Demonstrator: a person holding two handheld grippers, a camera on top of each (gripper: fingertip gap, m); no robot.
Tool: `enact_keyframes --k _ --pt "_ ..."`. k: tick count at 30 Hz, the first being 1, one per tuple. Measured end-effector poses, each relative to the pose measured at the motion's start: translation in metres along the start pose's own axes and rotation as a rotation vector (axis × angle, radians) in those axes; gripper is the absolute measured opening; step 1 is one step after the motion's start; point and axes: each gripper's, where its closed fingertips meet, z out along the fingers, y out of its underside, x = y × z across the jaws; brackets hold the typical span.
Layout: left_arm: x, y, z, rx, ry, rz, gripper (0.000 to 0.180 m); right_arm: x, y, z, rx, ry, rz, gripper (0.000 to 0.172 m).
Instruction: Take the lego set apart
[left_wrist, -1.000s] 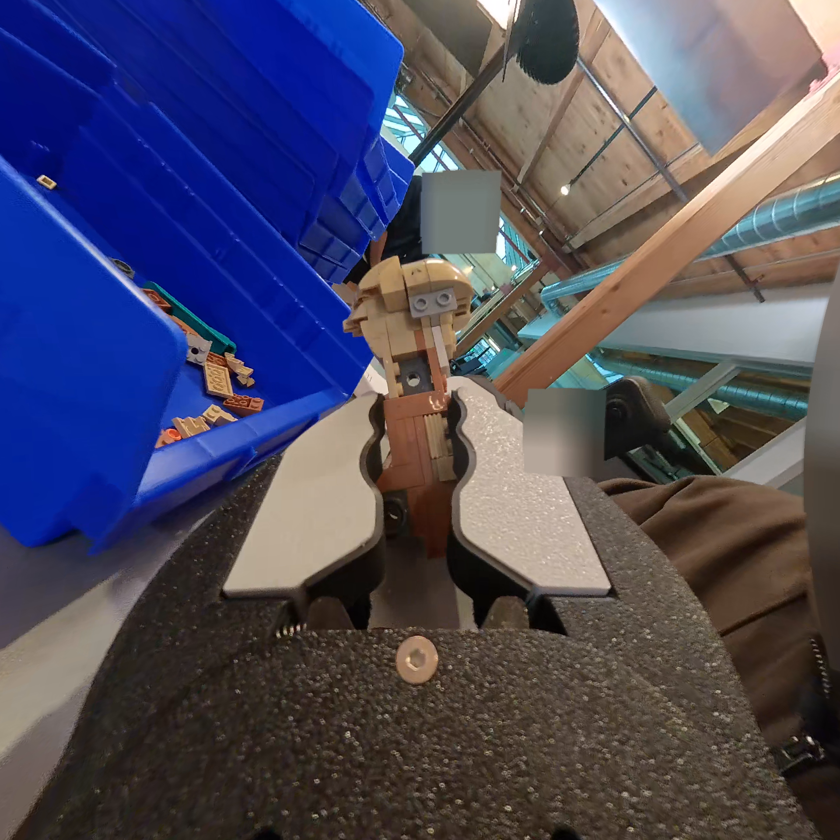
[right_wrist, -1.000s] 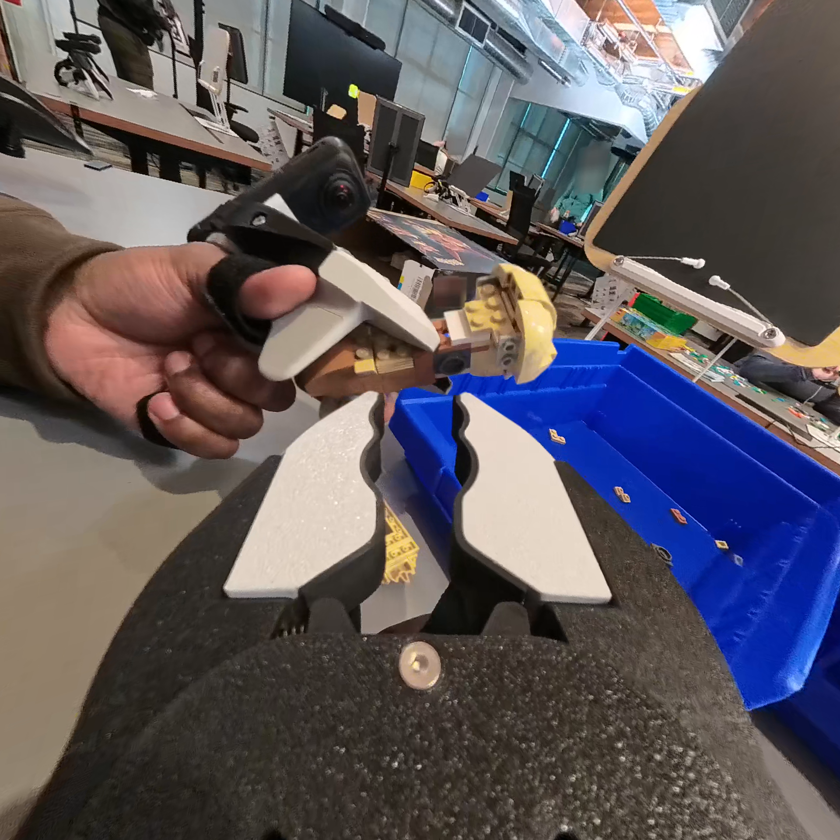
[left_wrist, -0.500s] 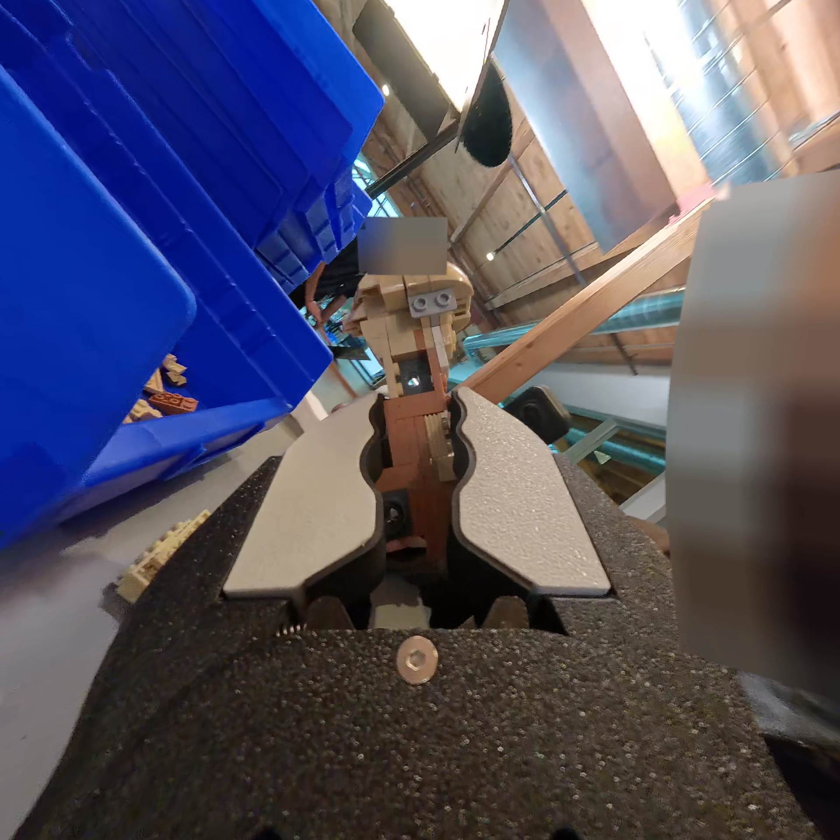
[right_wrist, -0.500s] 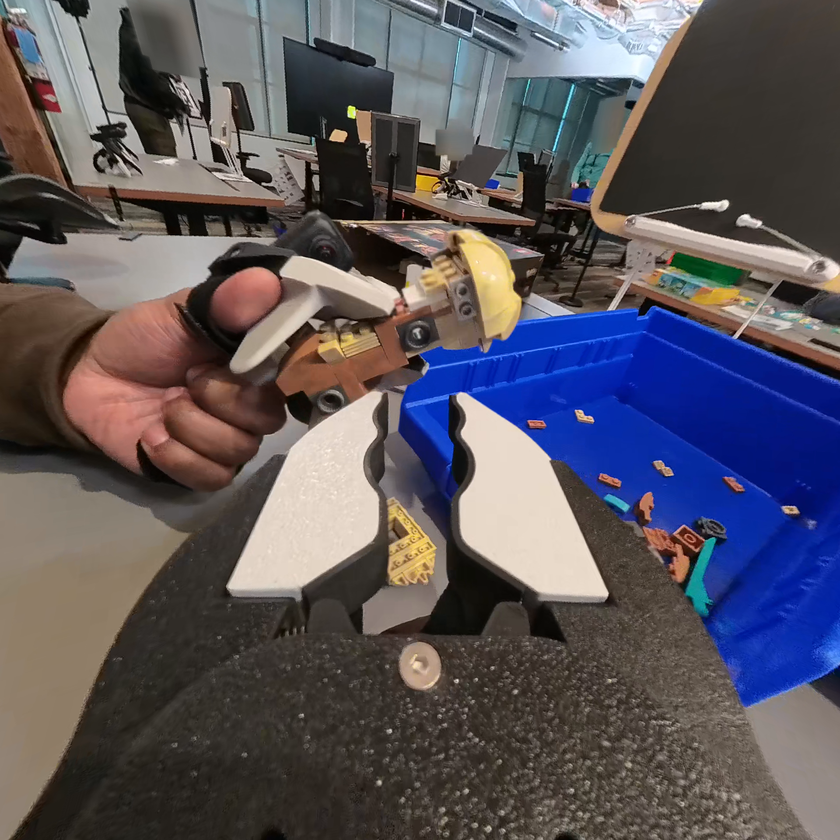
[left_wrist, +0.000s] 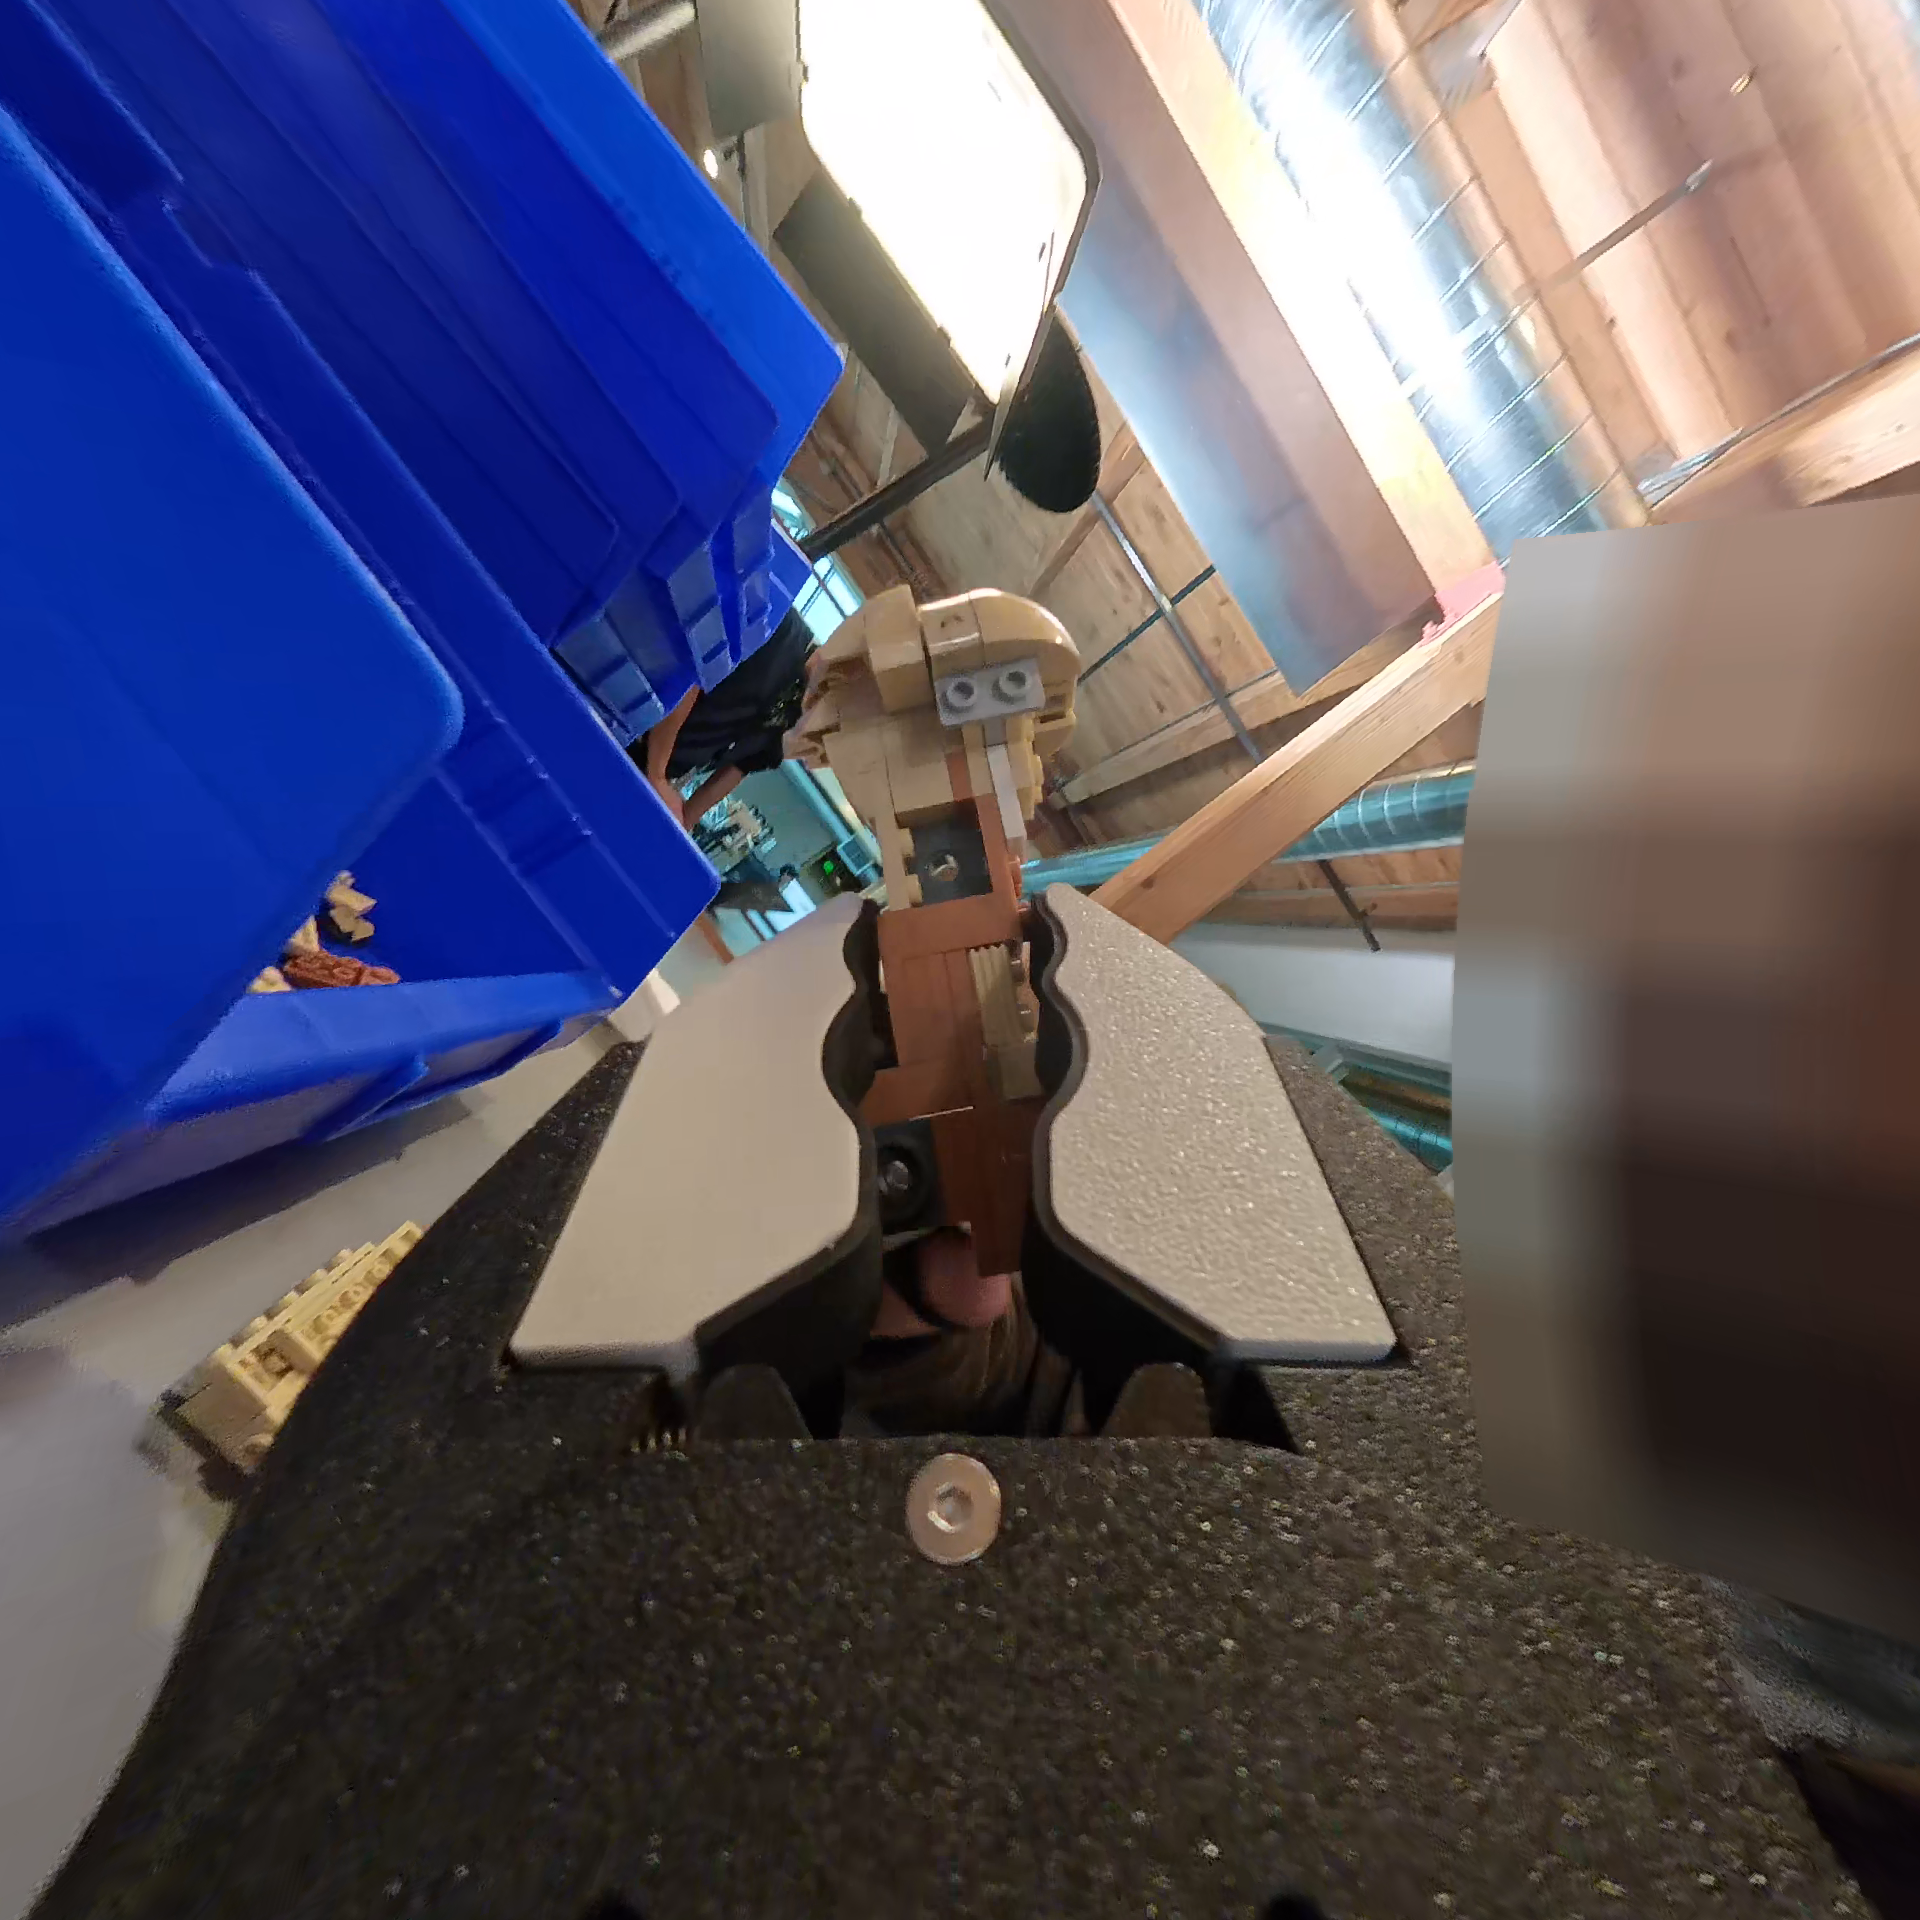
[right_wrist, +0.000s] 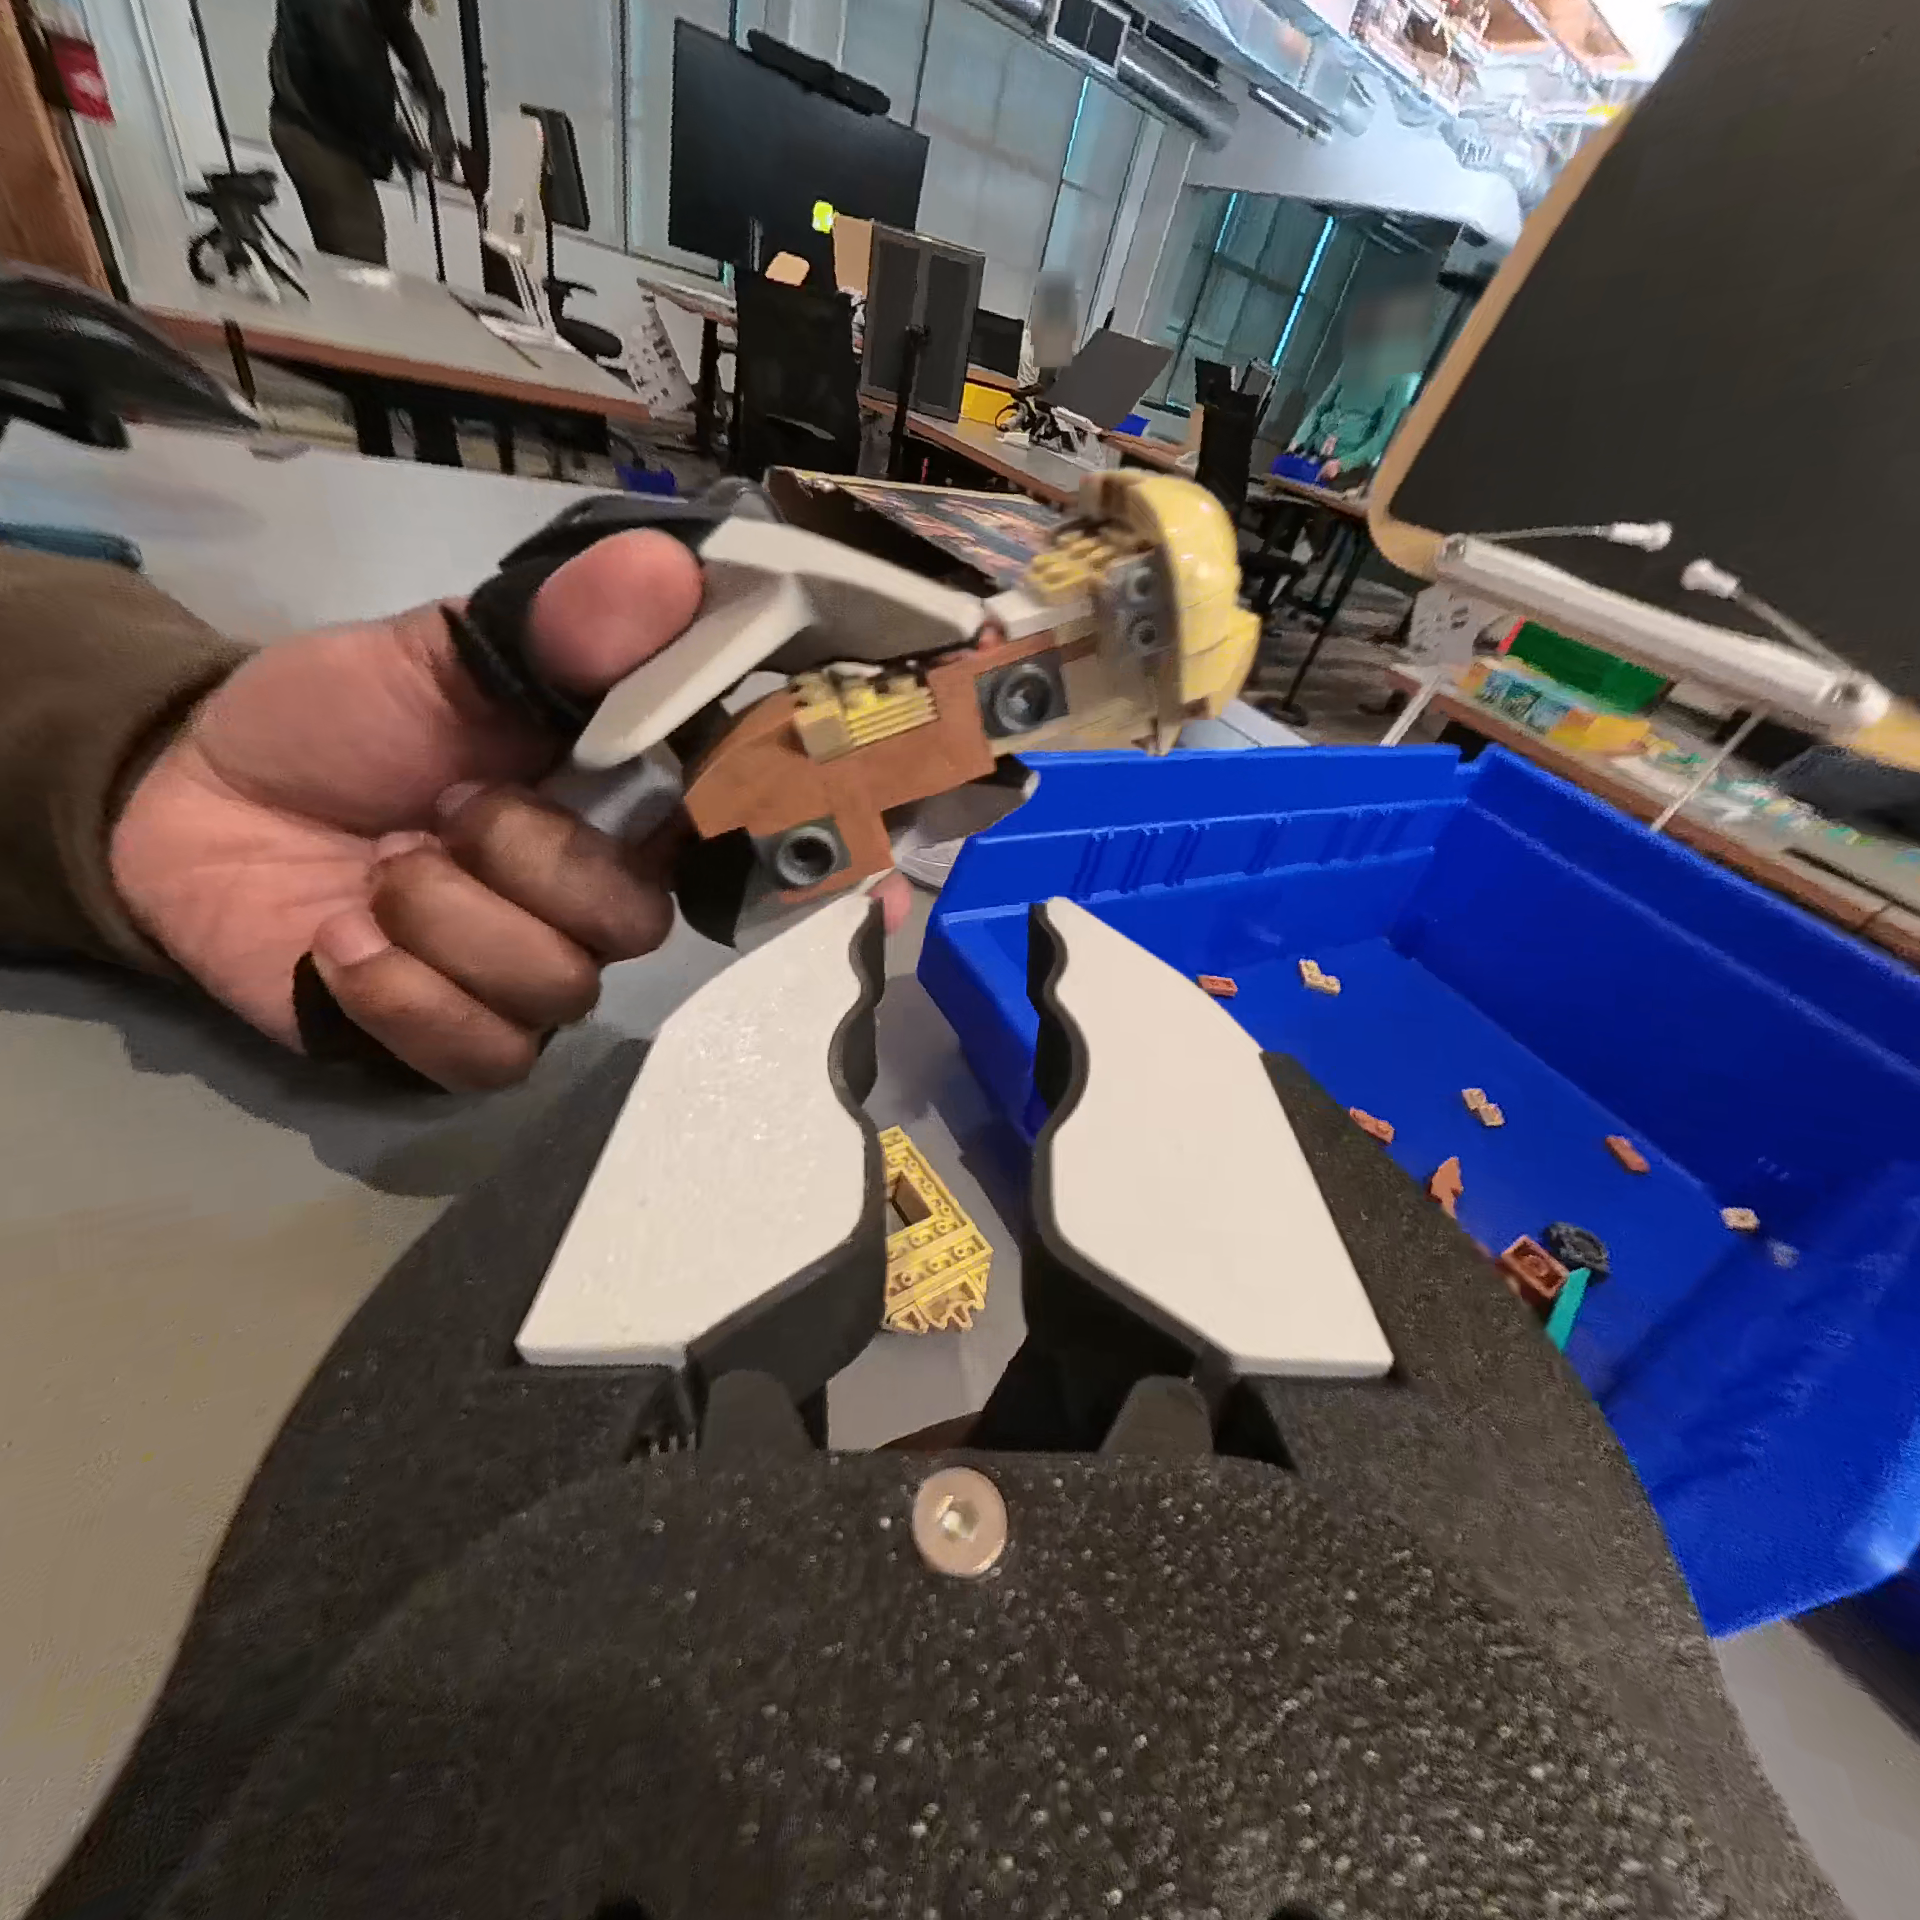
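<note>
The left gripper (left_wrist: 951, 935) is clamping a brown and tan toy-brick model (left_wrist: 961, 831), its two grey pads pressing the brown body from either side while the rounded tan head is sticking out beyond the fingertips. In the right wrist view the same model (right_wrist: 935, 717) is showing well above and ahead of the right gripper's tips, with the person's hand (right_wrist: 395, 810) wrapped round the left gripper's handle.

The right gripper (right_wrist: 956, 935) is hovering with its jaws partly open and nothing between them; the pads are pressing on nothing. A small yellow square brick frame (right_wrist: 930, 1236) is lying on the grey tabletop (right_wrist: 208, 1195) under the gap between its fingers. Just ahead and to the right of its tips a blue plastic bin (right_wrist: 1558, 862) is sitting on the table, with small brown and tan loose bricks (right_wrist: 1475, 1107) scattered over its floor. To the left of the left gripper, the blue bin wall (left_wrist: 312, 623) is looming close, and a cream brick piece (left_wrist: 281, 1340) is lying beside the gripper's body.
</note>
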Motion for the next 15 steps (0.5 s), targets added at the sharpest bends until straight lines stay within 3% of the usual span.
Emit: enact_keyframes --k 11,15 --pt "0.005 0.003 0.001 0.083 0.066 -0.063 0.027 -0.03 -0.002 0.01 -0.016 0.079 -0.391 0.042" --pt "0.001 0.005 0.001 0.091 0.026 -0.015 0.027 -0.033 -0.006 0.013 -0.011 0.121 -0.404 0.045"
